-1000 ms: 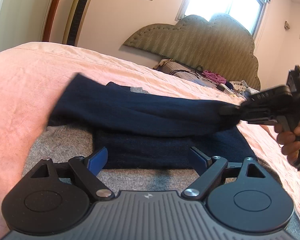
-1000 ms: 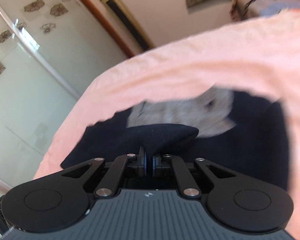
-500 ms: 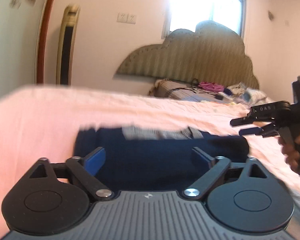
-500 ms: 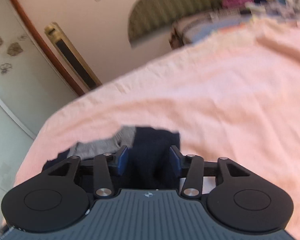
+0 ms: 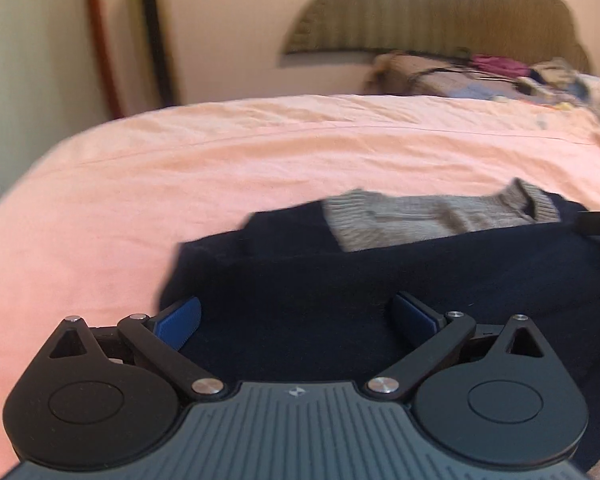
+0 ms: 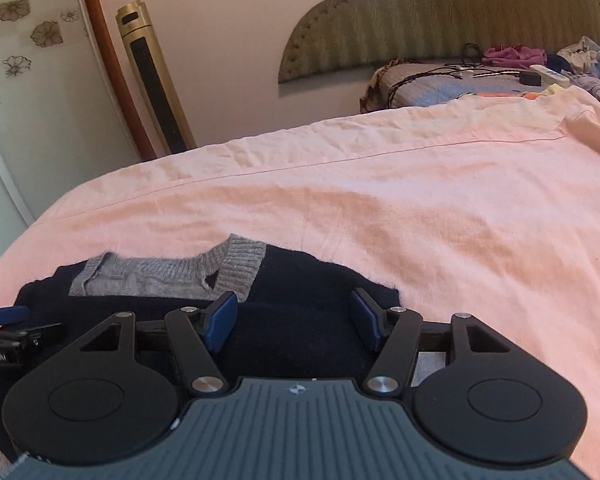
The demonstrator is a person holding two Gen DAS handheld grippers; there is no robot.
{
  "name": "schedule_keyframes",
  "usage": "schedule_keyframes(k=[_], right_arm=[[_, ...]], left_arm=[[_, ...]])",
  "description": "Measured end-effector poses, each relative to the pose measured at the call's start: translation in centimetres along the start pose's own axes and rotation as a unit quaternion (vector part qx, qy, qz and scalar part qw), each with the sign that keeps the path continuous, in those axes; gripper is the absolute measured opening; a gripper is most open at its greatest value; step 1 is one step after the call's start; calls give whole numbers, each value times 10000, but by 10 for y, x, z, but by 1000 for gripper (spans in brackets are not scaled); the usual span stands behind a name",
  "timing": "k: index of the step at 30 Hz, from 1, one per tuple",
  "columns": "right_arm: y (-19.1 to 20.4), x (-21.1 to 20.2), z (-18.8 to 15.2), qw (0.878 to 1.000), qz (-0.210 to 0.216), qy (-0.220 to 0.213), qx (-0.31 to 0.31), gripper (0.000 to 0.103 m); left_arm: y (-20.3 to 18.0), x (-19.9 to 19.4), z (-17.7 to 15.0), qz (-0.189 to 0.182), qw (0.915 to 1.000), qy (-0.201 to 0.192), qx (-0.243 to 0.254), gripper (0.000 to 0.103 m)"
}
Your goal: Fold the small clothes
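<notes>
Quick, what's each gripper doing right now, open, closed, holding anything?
Left gripper: jaws opening wide over the navy sweater, gripping nothing.
Right gripper: jaws opening, pads clear of the sweater.

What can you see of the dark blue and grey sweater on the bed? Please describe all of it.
The sweater is a soft navy knit with a grey ribbed collar and grey upper panel. It lies folded and flat on the pink bedsheet, collar toward the headboard. The right gripper is opening just over it, and the left gripper too; neither's jaws pinch the cloth.
</notes>
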State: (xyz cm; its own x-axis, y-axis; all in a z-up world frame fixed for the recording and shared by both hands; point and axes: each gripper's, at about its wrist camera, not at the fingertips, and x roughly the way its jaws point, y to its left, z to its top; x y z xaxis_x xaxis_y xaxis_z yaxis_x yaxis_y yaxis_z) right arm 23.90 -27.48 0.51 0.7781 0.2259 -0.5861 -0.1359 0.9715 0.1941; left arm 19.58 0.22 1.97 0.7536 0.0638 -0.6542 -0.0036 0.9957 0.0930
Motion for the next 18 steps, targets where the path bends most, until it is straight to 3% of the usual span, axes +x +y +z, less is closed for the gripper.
schedule_keyframes(k=[2,4,5,7,10,12,13,14,15,16,17,18], right_arm=[[6,-22,-1,9996,-198,-82,209,67],[13,-57,-9,9998,149,-89,138,72],[15,-77,-17,9994,291,-188,-15,81],[16,-116,-36,9980,284,-409,-378,93],[10,-146,-67,9945,-204,-122,-1016,89],[2,-147,-83,9925,-362,228,-1146,81],[-3,-144,-90,9926,-300,456,-1088,62],[-7,-142,-95,9933,-209,591,-972,45],[-9,-144,-97,9952,-102,465,-857,41],[-12,-145,-97,9959,-62,491,-758,19],[-13,-146,-95,9964,-26,527,-658,10],[-16,-149,-94,9971,-9,540,-534,10]], left_arm=[[4,-30,-10,-28,9998,-92,-155,102],[11,-67,-31,-397,9985,-302,-243,102],[12,-81,-42,-454,9981,-373,-164,102],[11,-104,-68,-204,9988,-415,170,102],[23,-116,-96,122,9995,-186,227,102],[39,-117,-103,11,9999,49,-116,102],[47,-115,-102,-114,9992,164,-352,102],[54,-113,-100,-211,9981,234,-536,94],[57,-115,-99,-190,9980,194,-568,81],[58,-118,-98,-147,9987,152,-473,45],[62,-120,-98,-269,9985,154,-442,28],[67,-120,-98,-363,9982,185,-434,28]])
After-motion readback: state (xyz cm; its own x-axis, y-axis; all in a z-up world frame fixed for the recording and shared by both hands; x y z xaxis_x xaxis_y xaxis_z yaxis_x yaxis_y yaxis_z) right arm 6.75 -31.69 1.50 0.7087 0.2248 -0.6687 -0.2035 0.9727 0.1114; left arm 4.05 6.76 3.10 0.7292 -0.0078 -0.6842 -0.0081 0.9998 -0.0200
